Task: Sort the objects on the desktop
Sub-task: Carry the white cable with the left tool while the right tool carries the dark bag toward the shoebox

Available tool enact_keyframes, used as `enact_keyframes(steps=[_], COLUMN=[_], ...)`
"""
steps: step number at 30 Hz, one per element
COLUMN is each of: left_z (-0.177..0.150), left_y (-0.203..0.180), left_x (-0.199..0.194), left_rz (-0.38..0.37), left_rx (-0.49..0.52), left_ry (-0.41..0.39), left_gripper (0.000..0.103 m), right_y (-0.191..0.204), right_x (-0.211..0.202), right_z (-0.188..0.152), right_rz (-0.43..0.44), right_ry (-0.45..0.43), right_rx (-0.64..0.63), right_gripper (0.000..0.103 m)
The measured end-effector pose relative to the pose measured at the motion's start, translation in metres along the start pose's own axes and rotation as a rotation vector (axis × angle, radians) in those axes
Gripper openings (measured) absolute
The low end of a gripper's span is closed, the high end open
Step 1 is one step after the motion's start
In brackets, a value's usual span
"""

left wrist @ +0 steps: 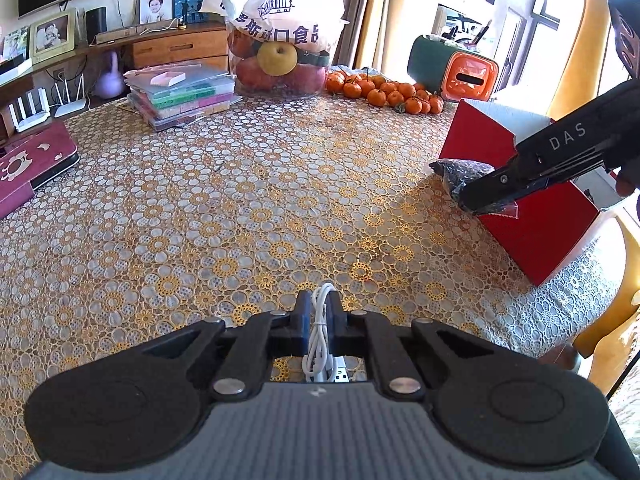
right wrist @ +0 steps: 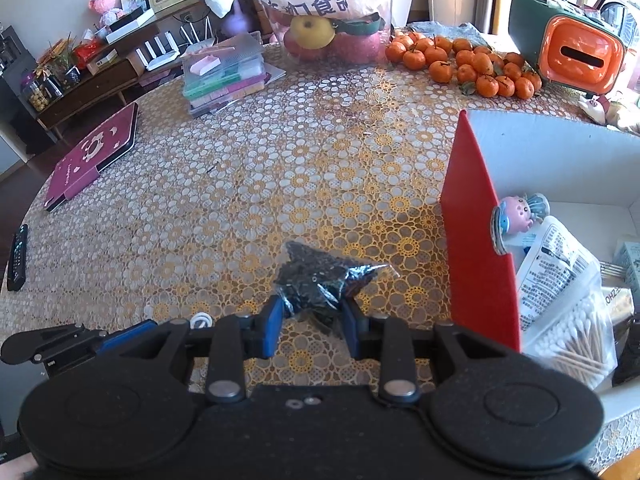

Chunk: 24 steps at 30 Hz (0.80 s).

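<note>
Desktop objects, sorting lot, as we find them on the lace-patterned tablecloth.

Item 1. White USB cable, coiled; we see it pinched between the blue pads of the left gripper, whose jaws are drawn fully together on it. Its plug end lies under the gripper body and is partly cut off from us.

Item 2. Small clear bag of dark granules, clamped between the pads of the right gripper, jaws partly apart at the bag's width. The bag hangs clear of the cloth, just left of the red box wall. We cannot make out what the granules are. From the left wrist view the same bag sits at the gripper tip, in front of the box.

Item 3. Red box, white inside, at the table's right edge. Contents partly hidden by its wall: a pink cartoon figure, a printed pouch, a bag of cotton swabs; further items at the right are cut off.

Item 4. Beyond, well apart from both grippers: pile of mandarins, orange-and-green tissue holder, fruit container under a white printed bag, stack of plastic cases, maroon case, remote control at the left edge.
</note>
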<state>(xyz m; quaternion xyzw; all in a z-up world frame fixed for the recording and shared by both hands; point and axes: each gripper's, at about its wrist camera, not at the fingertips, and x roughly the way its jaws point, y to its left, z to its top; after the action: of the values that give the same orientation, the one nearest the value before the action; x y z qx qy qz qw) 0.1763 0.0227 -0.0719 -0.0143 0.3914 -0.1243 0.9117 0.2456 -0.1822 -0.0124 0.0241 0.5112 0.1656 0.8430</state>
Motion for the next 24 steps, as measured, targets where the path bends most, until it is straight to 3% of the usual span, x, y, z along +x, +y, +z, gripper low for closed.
enact_keyframes(steps=[15, 18, 20, 22, 24], left_z=[-0.015, -0.016, -0.015, -0.013, -0.010], left_y=[0.009, 0.010, 0.010, 0.009, 0.007], left_x=[0.003, 0.007, 0.008, 0.009, 0.015], left_rz=[-0.097, -0.097, -0.096, -0.093, -0.088], left_rx=[0.046, 0.035, 0.024, 0.017, 0.020], left_ry=[0.089, 0.092, 0.076, 0.064, 0.074], left_gripper=[0.011, 0.027, 0.055, 0.064, 0.064], right_y=[-0.008, -0.008, -0.009, -0.009, -0.010], right_x=[-0.008, -0.005, -0.004, -0.003, 0.000], right_z=[-0.013, -0.014, -0.014, -0.014, -0.014], right_rz=[0.001, 0.000, 0.000, -0.001, 0.000], right_ry=[0.007, 0.012, 0.014, 0.016, 0.020], right_rx=[0.021, 0.023, 0.022, 0.025, 0.027], right_gripper=[0.031, 0.031, 0.031, 0.031, 0.031])
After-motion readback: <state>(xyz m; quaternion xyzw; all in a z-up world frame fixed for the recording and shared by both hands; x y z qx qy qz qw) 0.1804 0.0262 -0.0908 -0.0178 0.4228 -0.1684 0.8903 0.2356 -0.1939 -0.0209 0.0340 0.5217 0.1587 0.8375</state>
